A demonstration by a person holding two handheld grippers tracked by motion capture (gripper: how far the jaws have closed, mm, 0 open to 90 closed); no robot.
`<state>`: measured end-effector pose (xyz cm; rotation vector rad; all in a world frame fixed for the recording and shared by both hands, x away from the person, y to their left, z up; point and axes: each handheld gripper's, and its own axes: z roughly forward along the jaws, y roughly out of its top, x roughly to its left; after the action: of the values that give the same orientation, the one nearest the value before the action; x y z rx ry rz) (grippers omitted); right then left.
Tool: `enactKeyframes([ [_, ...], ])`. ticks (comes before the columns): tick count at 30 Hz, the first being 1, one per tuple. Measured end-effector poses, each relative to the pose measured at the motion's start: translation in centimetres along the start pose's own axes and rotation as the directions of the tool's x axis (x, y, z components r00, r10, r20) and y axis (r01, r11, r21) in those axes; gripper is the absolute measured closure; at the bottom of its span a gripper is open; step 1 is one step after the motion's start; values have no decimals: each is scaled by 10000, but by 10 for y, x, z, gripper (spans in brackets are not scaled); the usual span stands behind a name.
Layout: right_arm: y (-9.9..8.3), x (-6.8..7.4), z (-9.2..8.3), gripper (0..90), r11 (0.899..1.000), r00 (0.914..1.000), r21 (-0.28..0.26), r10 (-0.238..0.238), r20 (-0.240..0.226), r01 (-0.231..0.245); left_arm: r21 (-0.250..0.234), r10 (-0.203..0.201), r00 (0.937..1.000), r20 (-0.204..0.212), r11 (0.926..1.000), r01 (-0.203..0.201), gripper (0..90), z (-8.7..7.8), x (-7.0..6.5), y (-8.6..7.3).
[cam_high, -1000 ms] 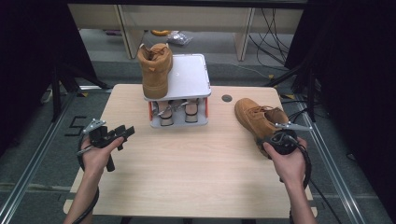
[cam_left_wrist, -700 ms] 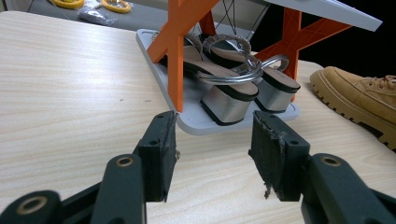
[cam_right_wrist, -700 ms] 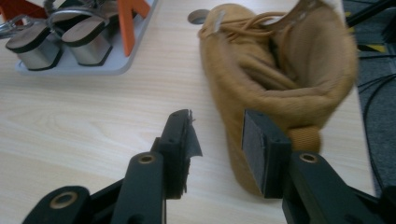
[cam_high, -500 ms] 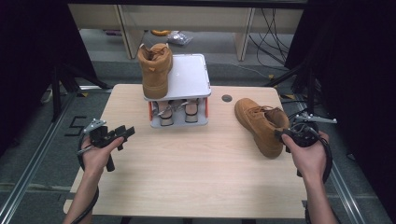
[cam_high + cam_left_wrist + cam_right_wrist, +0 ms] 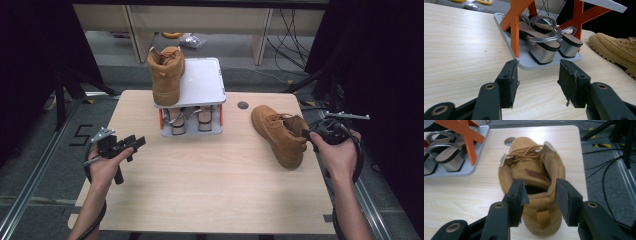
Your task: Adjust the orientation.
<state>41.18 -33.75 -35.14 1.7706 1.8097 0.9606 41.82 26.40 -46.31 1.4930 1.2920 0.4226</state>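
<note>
A tan lace-up boot [image 5: 280, 135] lies on the wooden table at the right, heel toward my right gripper [image 5: 311, 134]. In the right gripper view that gripper [image 5: 540, 185] hovers just behind the boot's [image 5: 534, 170] heel collar. Its jaws have just been opening, and the collar shows in the gap with neither pad pressing on it. The matching boot [image 5: 166, 75] stands on top of a white and orange shoe rack [image 5: 202, 82]. Silver-heeled sandals [image 5: 544, 42] sit on its lower shelf. My left gripper [image 5: 131, 145] is held open at the table's left, with nothing between its jaws [image 5: 537, 66].
A round cable hole [image 5: 243, 105] lies in the table behind the boot. The table's right edge [image 5: 320, 165] runs close under my right hand, with cables [image 5: 609, 167] on the floor beyond it. Bare tabletop stretches between the two hands.
My right hand has drawn back to the right and upward from the boot's heel, and its jaws stand wider. The boot stays on the table. The left hand has not moved.
</note>
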Motion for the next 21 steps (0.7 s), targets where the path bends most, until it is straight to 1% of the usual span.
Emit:
enactKeyframes([
  [1,3,-5,1,588,9989,9989,-67,-460,-72,460,1,-13,10000,-15,10000,13,488,0,0,0],
  [2,5,-5,2,587,9995,9994,-30,-322,-89,322,3,4,10000,-22,10000,-4,487,0,0,-1],
  [3,7,-4,3,587,10000,10000,80,-52,2,52,12,19,10000,-24,10000,-18,487,0,0,-1],
  [4,9,-8,5,587,9991,9991,-2,-425,-28,425,15,17,10000,-26,10000,-17,487,0,0,-1],
  [5,10,-8,6,587,9987,9987,-60,-511,57,512,18,24,10000,-17,10000,-24,487,0,-1,-1],
  [6,12,-9,7,587,9990,9990,132,-435,52,434,10,22,10000,-12,10000,-22,487,1,-1,-1],
  [7,13,-10,8,586,9985,9984,139,-536,172,534,4,5,10000,-14,10000,-5,487,1,-2,-1],
  [8,15,-9,9,584,9992,9993,141,-371,95,370,2,26,10000,10,10000,-26,487,1,-2,-1],
  [9,16,-11,9,583,9978,9977,331,-586,336,575,28,34,10000,16,10000,-34,486,1,-2,-1],
  [10,18,-13,10,581,9969,9970,291,-735,254,728,49,29,10000,5,10000,-29,486,2,-2,-1],
  [11,18,-13,11,579,9976,9980,427,-564,286,552,56,34,10000,13,10000,-34,485,2,-2,-1],
  [12,19,-16,13,578,9959,9958,278,-867,294,859,68,44,10000,13,10000,-44,485,2,-3,-2],
  [14,21,-14,15,577,9978,9989,598,-323,332,303,77,32,10000,25,10000,-32,485,2,-3,-2],
  [15,22,-12,16,576,9982,9991,587,51,412,-75,82,37,10000,25,10000,-37,485,2,-3,-2],
  [16,24,-17,18,576,9970,9985,644,-441,314,420,94,38,10000,27,9999,-38,484,2,-2,-2],
  [17,24,-17,19,575,9969,9982,641,-484,359,460,104,43,10000,18,9999,-43,484,2,-2,-2],
  [18,24,-15,20,572,9975,9991,704,-107,408,78,111,44,10000,26,9999,-45,484,2,-2,-2],
  [19,25,-15,21,570,9976,9994,687,3,358,-28,121,50,10000,14,9999,-51,483,3,-2,-3],
  [20,26,-18,22,570,9969,9989,744,-294,365,266,140,41,10000,16,9999,-42,483,3,-2,-3],
  [21,27,-15,23,570,9964,9988,826,137,465,-175,158,24,10000,18,9999,-24,483,3,-2,-3],
])
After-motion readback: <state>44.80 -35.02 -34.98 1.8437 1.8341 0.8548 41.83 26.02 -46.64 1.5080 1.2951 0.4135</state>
